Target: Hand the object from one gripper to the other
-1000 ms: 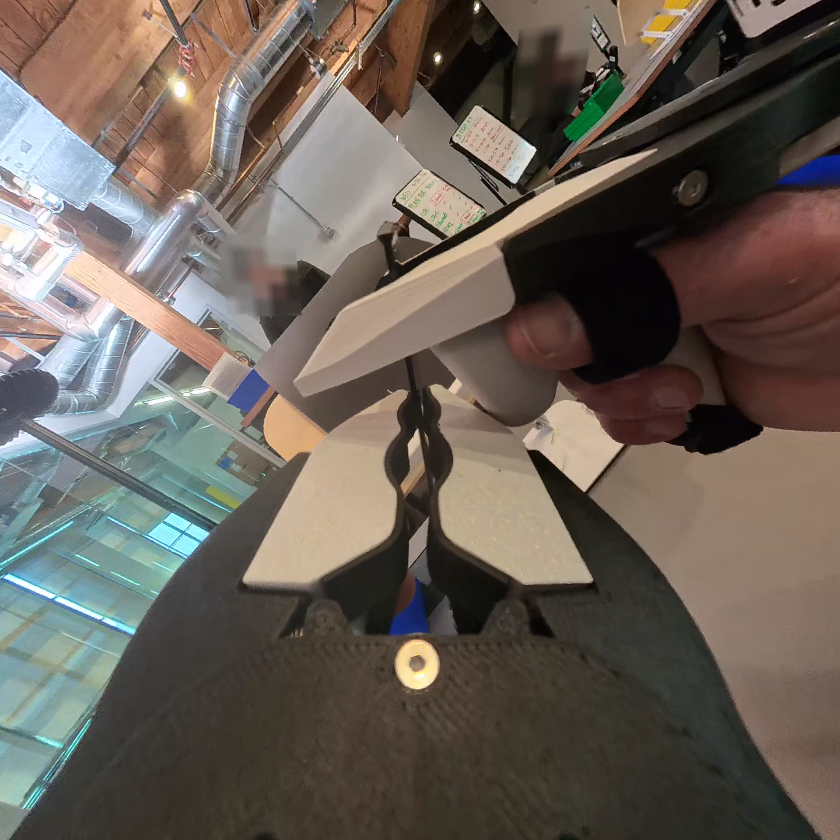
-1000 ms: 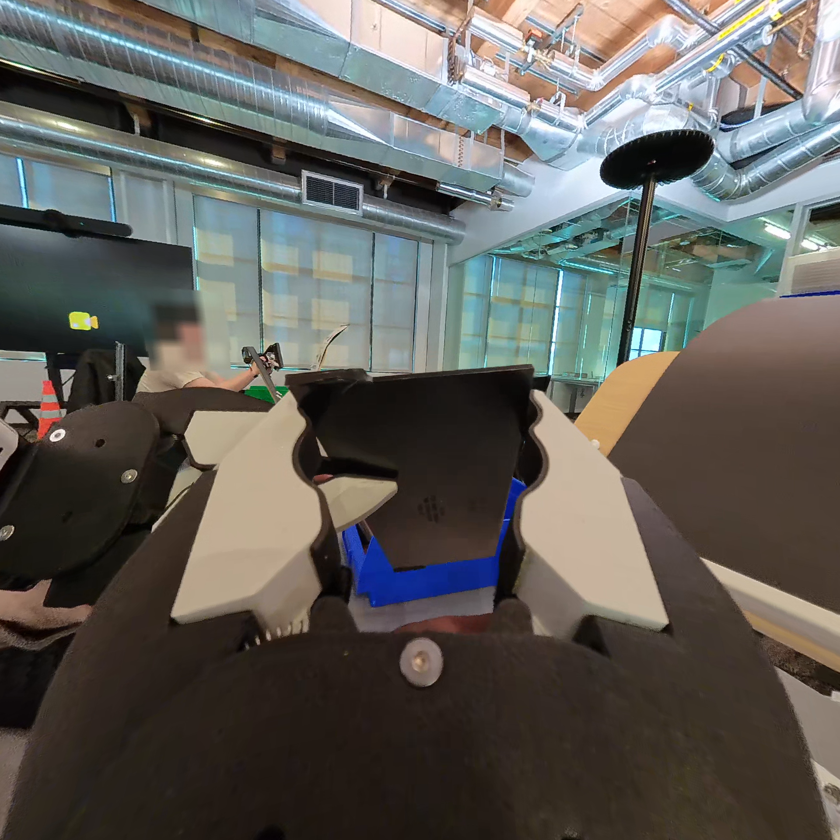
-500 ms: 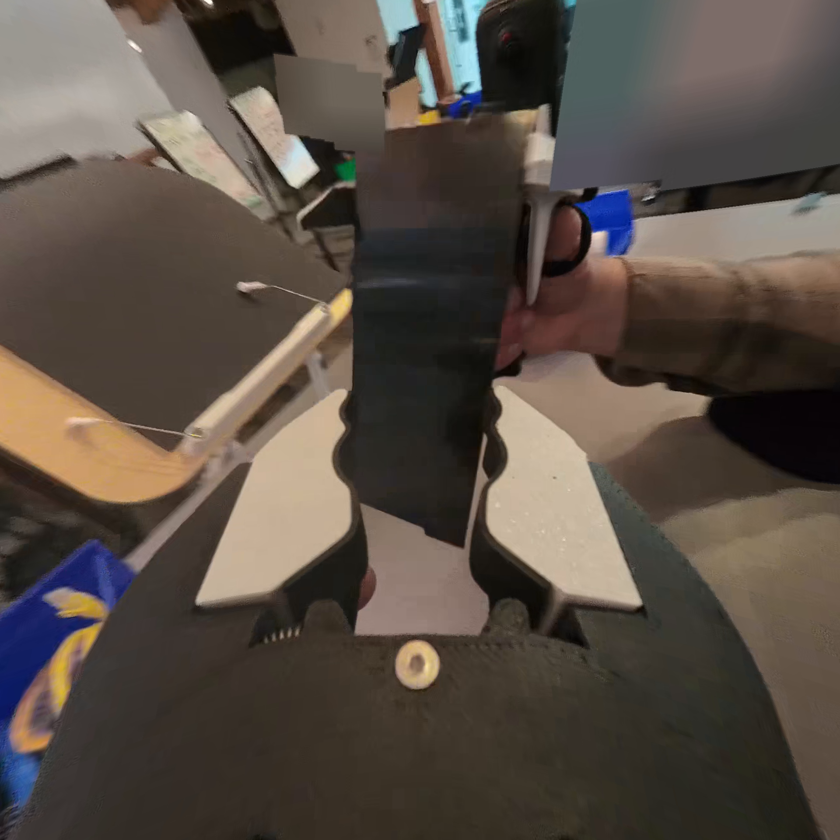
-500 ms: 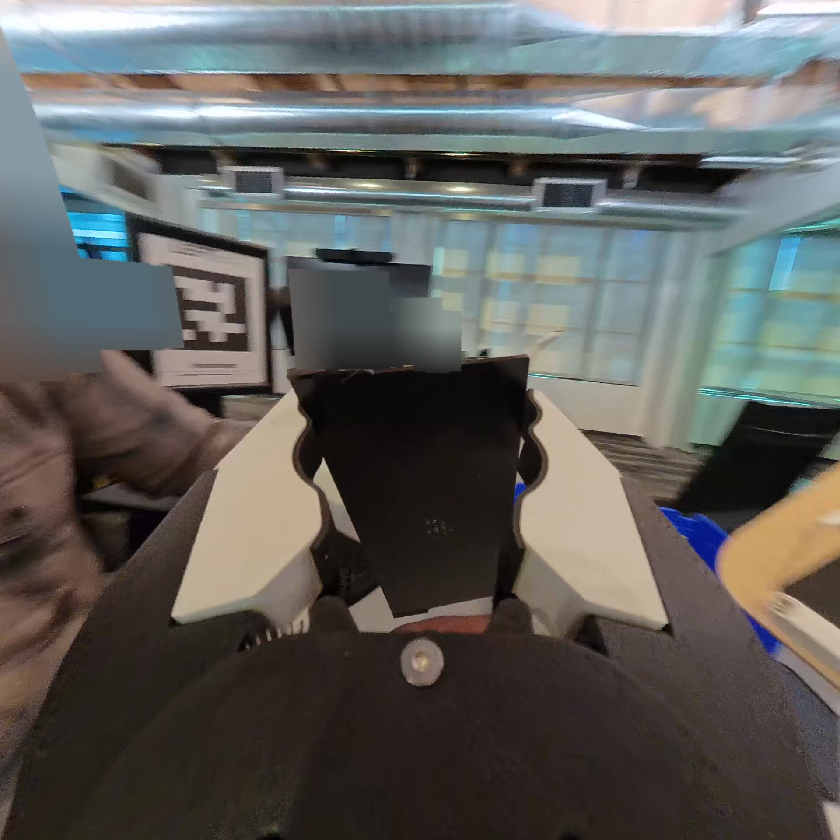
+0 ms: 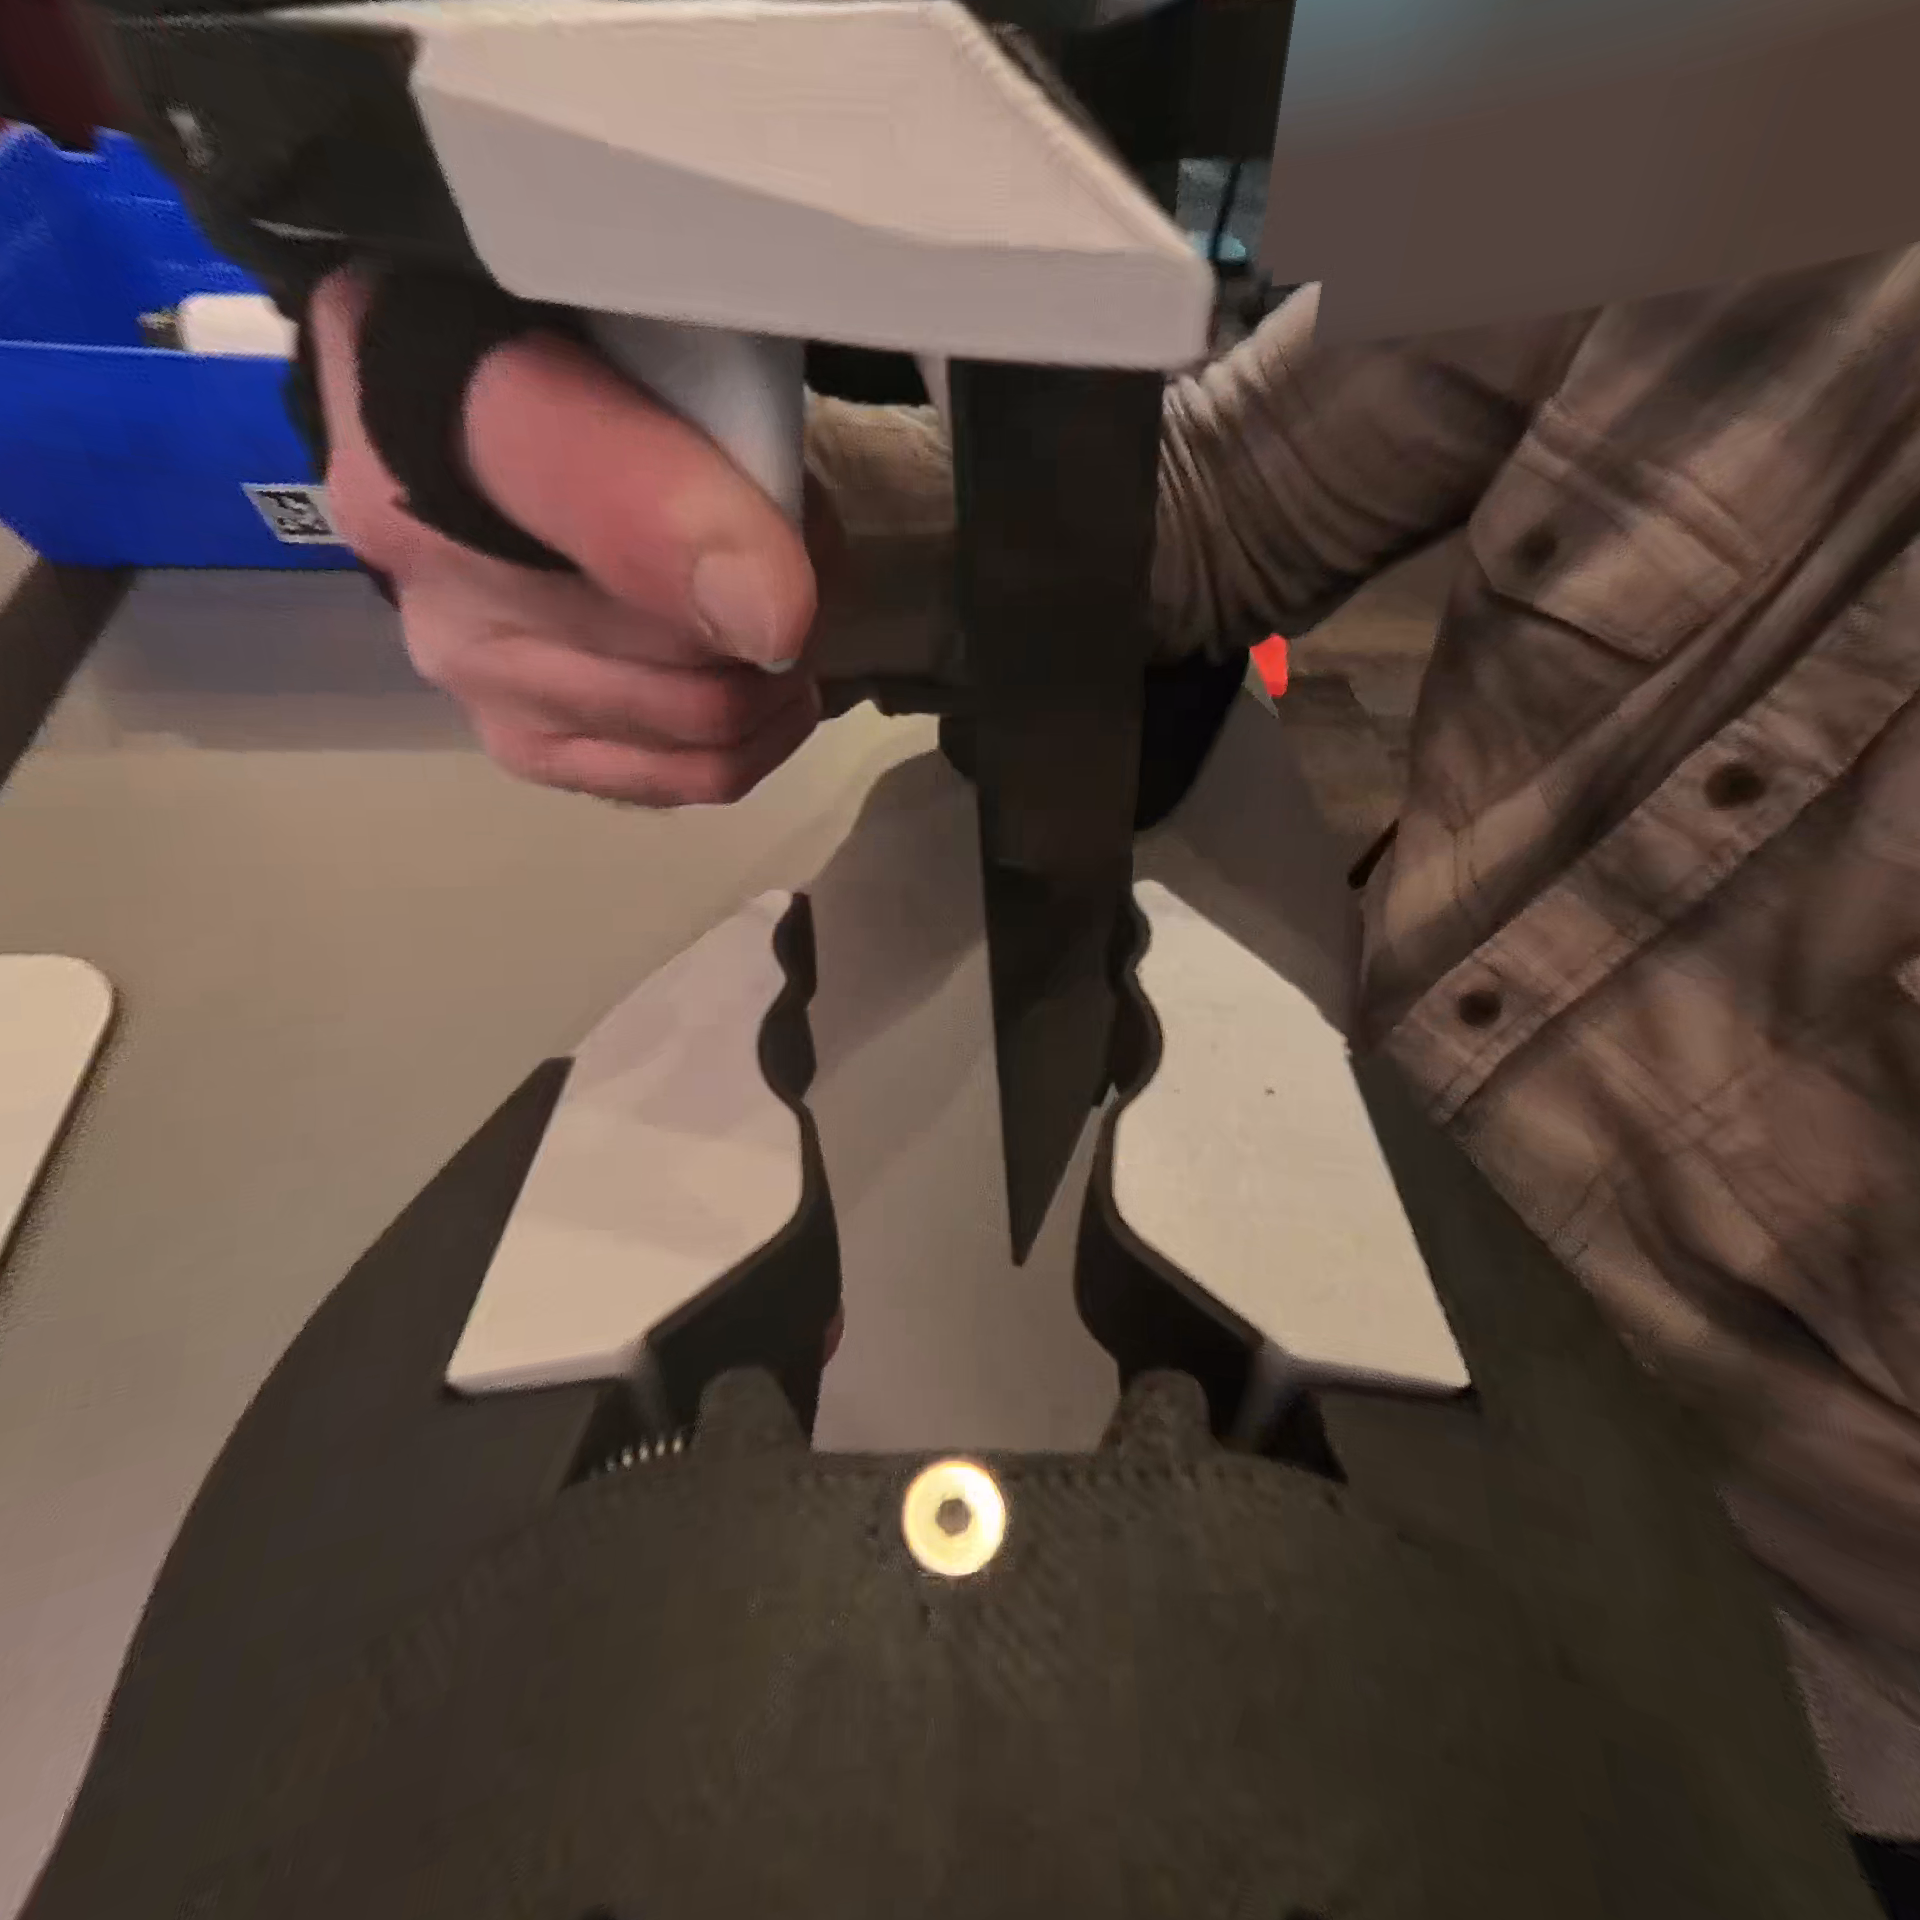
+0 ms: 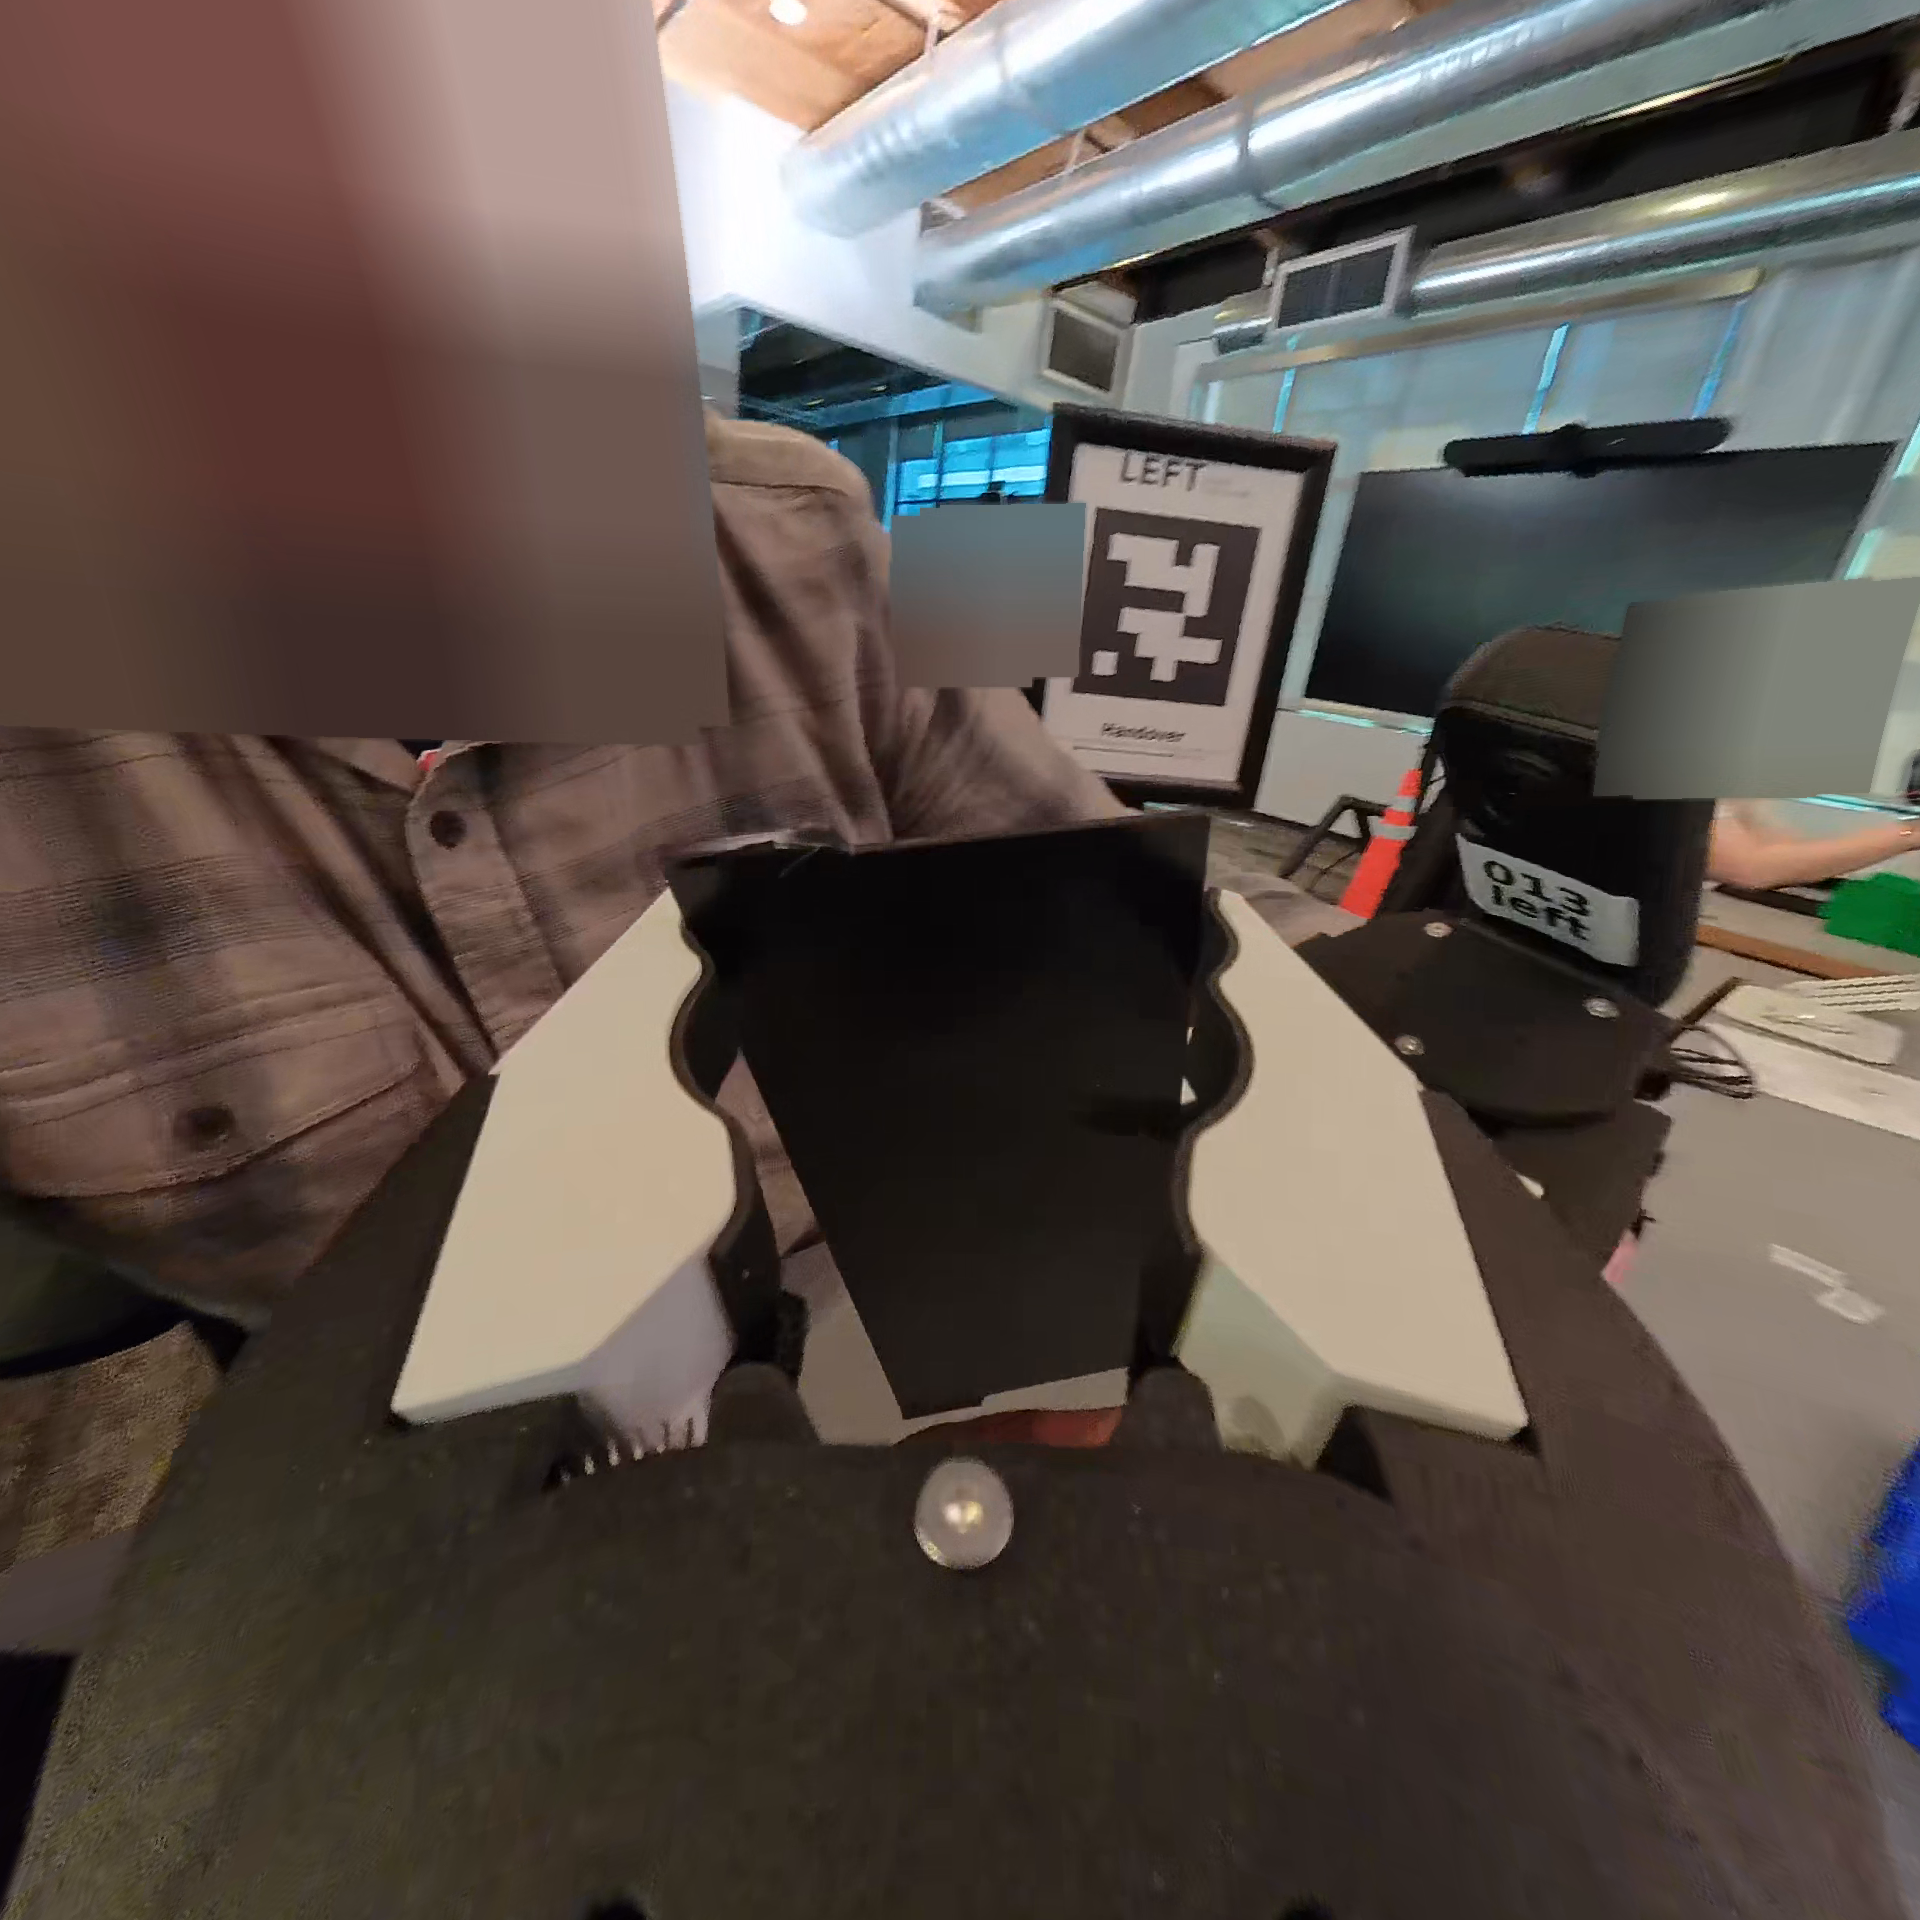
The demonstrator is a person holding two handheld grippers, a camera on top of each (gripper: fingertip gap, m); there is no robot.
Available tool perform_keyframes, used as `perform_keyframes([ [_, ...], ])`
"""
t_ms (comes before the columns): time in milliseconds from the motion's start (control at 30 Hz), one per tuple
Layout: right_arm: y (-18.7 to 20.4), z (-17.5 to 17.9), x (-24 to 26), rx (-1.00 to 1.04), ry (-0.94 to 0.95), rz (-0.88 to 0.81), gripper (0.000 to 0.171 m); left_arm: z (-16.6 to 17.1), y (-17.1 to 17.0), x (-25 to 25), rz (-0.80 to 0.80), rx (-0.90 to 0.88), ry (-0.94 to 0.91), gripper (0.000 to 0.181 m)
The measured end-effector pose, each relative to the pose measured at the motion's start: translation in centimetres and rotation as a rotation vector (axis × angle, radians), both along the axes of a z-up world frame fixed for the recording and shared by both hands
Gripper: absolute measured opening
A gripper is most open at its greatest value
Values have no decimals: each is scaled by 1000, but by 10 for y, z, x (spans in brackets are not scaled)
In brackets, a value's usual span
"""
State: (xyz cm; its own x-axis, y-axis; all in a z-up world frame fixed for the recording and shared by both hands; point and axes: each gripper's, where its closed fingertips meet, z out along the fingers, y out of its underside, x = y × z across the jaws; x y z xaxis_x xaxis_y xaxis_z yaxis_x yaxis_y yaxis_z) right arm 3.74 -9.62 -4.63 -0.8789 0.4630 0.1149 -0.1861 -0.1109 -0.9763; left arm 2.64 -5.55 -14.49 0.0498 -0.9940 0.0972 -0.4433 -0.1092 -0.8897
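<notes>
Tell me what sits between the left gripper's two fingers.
In the left wrist view, the black plate hangs edge-on between the fingers, against the right-hand one, with bare table toward the other.

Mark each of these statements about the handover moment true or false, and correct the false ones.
1. The right gripper is shut on the black plate. True.
2. The left gripper has clamped the plate. False: its jaws stand apart, with a gap on the left side of the plate's edge.
3. The plate's lower tip reaches in between the left gripper's fingers. True.
4. A red bin stands behind the hand. False: the bin is blue.
5. The person wears a plaid button shirt. True.
</notes>
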Motion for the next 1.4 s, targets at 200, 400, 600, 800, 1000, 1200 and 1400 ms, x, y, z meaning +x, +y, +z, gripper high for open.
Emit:
perform_keyframes([
  [200, -8, -7, 3, 28, -21, 54, 87, -11, -15, 11, -123, 62, 41, 14],
  [400, -16, -9, 7, 50, -27, 93, 88, -14, -17, 15, -121, 87, 36, 4],
  [600, -5, -1, -2, 69, 11, -48, 104, -3, -10, 12, -60, 130, -15, 2],
  [800, 60, 12, -21, 5, 78, -386, 98, 26, 24, -12, 191, 212, -109, 2],
  [1000, 132, -24, -72, 149, -33, -875, 104, 63, 77, -63, 623, 249, -248, 2],
  [1200, 168, -67, -126, 354, -134, -1317, 114, 88, 105, -102, 917, 235, -415, 2],
  [1400, 178, -79, -140, 422, -142, -1611, 111, 87, 109, -99, 1026, 264, -424, 2],
])
